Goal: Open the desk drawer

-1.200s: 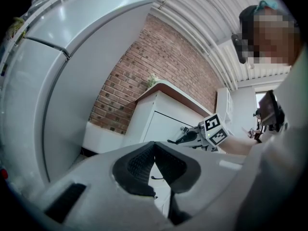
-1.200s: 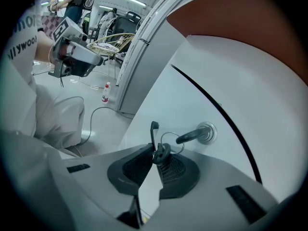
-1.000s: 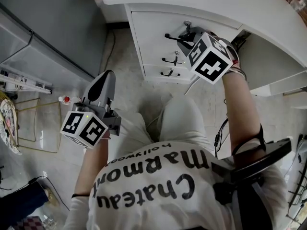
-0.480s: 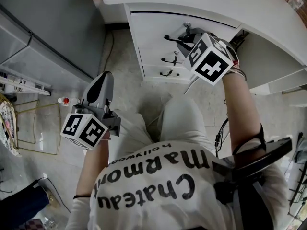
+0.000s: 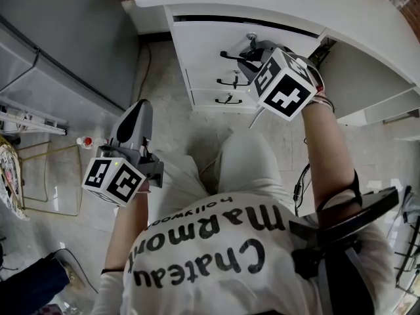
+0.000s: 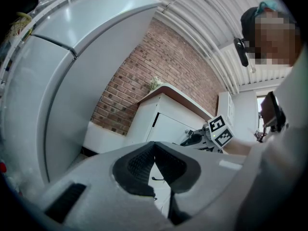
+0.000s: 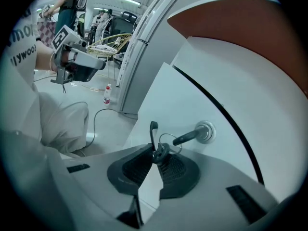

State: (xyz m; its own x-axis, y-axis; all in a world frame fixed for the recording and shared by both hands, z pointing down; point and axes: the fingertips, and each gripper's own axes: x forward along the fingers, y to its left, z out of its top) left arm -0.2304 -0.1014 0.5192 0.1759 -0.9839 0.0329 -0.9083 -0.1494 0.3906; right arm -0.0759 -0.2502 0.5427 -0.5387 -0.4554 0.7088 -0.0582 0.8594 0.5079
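The white desk (image 5: 275, 2) has a stack of three drawers under its left end. The top drawer (image 5: 203, 41) stands slightly out, with a dark gap along its upper edge. My right gripper (image 5: 246, 56) is shut on that drawer's black handle (image 7: 152, 134), which runs between the pads (image 7: 139, 165). A key (image 7: 190, 136) with a ring sticks out of the lock just beside the handle. My left gripper (image 5: 138, 108) hangs low beside the person's left knee, away from the desk, shut with nothing in it (image 6: 154, 147).
Two lower drawers with black handles (image 5: 227, 81) sit beneath the top one. A grey fridge (image 5: 59, 38) stands to the left of the desk. On the floor lie a small bottle (image 5: 86, 141), a wire-frame chair (image 5: 39, 176) and a cable (image 7: 98, 114).
The top drawer has slid out a little: the dark gap above its front has appeared and widened. The right gripper has come back with the handle. The left gripper has barely moved.
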